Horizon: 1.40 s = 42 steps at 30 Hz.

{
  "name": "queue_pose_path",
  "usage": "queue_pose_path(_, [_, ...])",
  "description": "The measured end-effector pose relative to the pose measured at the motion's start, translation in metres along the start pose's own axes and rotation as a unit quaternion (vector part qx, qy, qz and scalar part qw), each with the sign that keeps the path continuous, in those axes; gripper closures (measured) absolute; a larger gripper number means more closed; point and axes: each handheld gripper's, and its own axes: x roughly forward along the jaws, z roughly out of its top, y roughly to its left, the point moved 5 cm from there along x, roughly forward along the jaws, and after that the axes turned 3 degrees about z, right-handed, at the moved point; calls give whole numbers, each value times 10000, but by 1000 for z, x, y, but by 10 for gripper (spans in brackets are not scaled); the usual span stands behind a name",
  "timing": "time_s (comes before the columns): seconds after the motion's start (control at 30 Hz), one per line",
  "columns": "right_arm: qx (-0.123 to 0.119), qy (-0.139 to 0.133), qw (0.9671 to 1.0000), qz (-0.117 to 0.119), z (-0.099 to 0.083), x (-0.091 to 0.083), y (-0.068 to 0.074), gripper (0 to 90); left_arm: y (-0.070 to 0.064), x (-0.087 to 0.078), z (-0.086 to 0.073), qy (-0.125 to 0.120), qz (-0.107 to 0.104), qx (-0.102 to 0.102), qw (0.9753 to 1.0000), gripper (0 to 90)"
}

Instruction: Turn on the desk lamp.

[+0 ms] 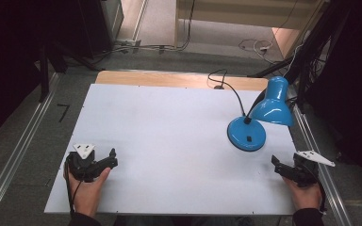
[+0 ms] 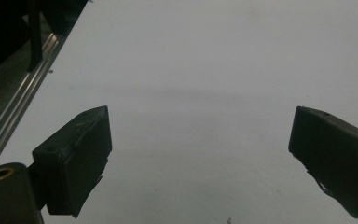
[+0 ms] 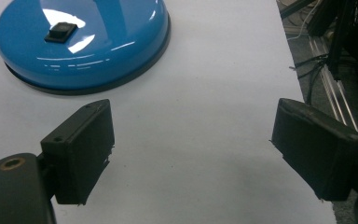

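High view: your two grippers rest at the near corners of the white table [image 1: 169, 127], the left gripper [image 1: 111, 157] low at the left edge, the right gripper [image 1: 276, 163] at the right, and neither has hold of anything. A blue lamp [image 1: 259, 120] stands toward the far right of the table, its shade tipped over its round base [image 1: 246, 133] and its cord trailing off the far edge. You look to be at the opening step, before any reach (the lamp is untouched).

Left gripper view: your left gripper [image 2: 200, 135] has its jaws spread wide over bare table, nothing between them, and the lamp lies well off from this hand.

Right gripper view: your right gripper [image 3: 193, 140] is likewise wide open and empty, with the base [image 3: 81, 44] just ahead and to the left, its black switch [image 3: 60, 31] facing up. Your next move, as it appears, calls for the right hand to go forward and left toward that switch, with the jaws brought together so a tip can press it.
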Motion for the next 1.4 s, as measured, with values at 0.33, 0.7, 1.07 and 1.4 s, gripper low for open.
queue_pose_path(0.33, [106, -37, 9999, 69, 4, -3, 3, 116, 2, 2, -1, 88, 50, 11, 9999, 69])
queue_pose_path(0.7, [11, -70, 9999, 134, 11, 0, 12, 120, 2, 3, -2, 103, 32, 38, 9999, 68])
queue_pose_path(1.07, [123, -221, 9994, 220, 22, -1, 15, 120, 1, 3, -2, 107, 34, 51, 9999, 68])
queue_pose_path(1.4, [49, -328, 9989, 331, 33, 1, 29, 120, 1, 3, -3, 96, 43, 56, 9999, 68])
